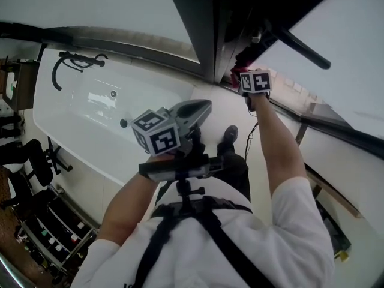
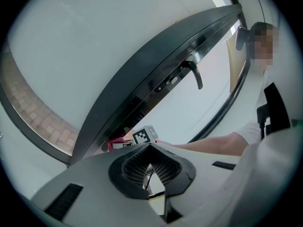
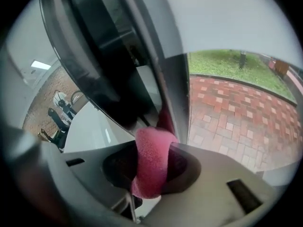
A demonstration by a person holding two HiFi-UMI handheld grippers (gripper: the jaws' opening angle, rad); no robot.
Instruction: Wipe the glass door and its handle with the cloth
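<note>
The right gripper (image 1: 245, 80) is stretched out on a straight arm to the far side of the scene. Its fingers are closed on the pink cloth (image 3: 151, 161), and a thick fold of the cloth stands out between them. In the right gripper view the top of this fold touches the dark frame of the glass door (image 3: 174, 91), at the edge where the frame meets the pane. Through the pane, on the right, red brick paving (image 3: 236, 112) and some grass (image 3: 227, 63) are visible outside.

In the head view the cloth (image 1: 235, 74) shows only as a small red patch between the gripper and the frame of the door (image 1: 203, 26). The black handle (image 1: 303, 48) is a bar further to the right on the door, and the cloth is apart from it.

The left gripper (image 1: 204, 107) is held near the person's chest, away from the door. Its fingers are brought together (only a thin gap is left between the ribbed pads) and they hold nothing. This gripper (image 2: 151, 148) looks up along the door, where the handle (image 2: 195, 74) hangs from the dark frame.

A white bathtub (image 1: 90, 122) lies at the left, below the person.
</note>
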